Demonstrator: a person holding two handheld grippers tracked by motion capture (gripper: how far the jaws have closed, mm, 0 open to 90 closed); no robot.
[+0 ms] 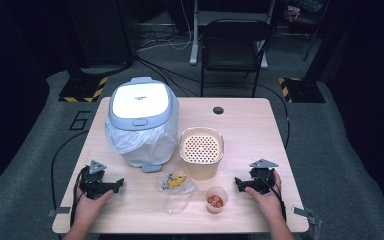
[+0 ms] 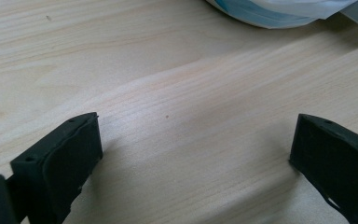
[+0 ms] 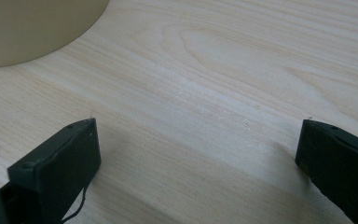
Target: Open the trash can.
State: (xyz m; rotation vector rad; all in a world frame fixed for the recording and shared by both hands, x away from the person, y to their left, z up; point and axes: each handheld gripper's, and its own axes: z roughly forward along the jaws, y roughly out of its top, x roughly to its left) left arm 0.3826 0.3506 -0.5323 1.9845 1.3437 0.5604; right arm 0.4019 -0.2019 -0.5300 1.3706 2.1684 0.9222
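Note:
My left gripper (image 1: 115, 184) rests on the wooden table (image 1: 250, 130) at the front left, held by a hand, its jaws wide apart with bare wood between them (image 2: 193, 154). My right gripper (image 1: 241, 184) rests at the front right, also open over bare wood (image 3: 198, 158). A white-lidded bin (image 1: 141, 120) lined with a clear bag stands at the back left; its edge (image 2: 279, 11) shows in the left gripper view. A beige perforated container (image 1: 201, 152) stands mid-table; its side (image 3: 32, 28) appears in the right gripper view.
A clear plastic bag holding something yellow (image 1: 174, 182) lies in front of the bin. A small cup with red contents (image 1: 215, 200) stands near the front edge. A black chair (image 1: 232, 47) stands beyond the table. A round hole (image 1: 218, 110) sits in the tabletop's far side.

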